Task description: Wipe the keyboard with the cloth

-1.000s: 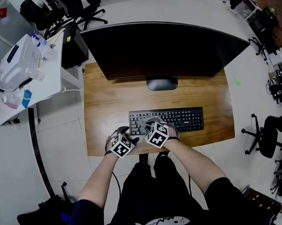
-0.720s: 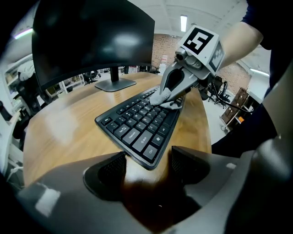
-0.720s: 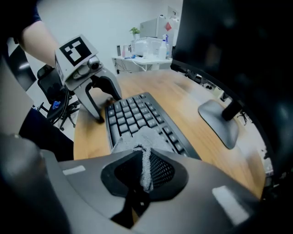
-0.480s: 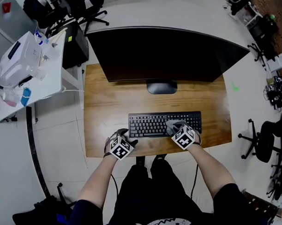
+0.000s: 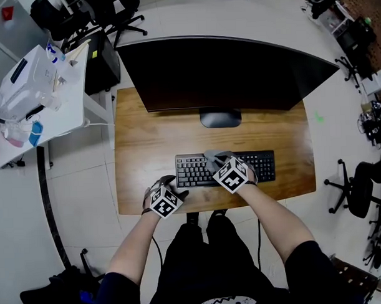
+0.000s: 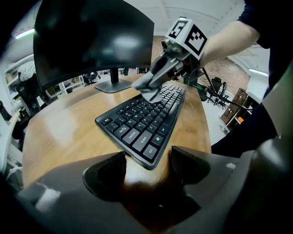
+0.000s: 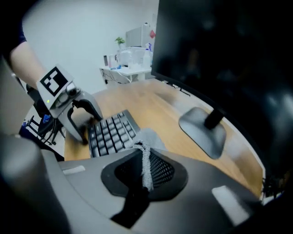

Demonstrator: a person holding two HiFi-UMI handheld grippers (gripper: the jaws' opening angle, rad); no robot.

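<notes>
1 cloth (image 7: 153,138) pinched in R claw (image 7: 144,171), on kbd (image 5: 259,164).

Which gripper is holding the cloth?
The right gripper: its jaws are shut on the grey cloth over the keyboard. The left gripper is open and empty.

A brown rectangular wooden desk (image 5: 140,150) stands on a pale tiled floor (image 5: 73,183), carrying a wide curved black monitor (image 5: 225,66) on a grey oval foot (image 5: 220,119). A cluttered white side table (image 5: 67,102) sits left. 1 black wheeled office chair (image 5: 357,186) stands on the floor at right.
</notes>
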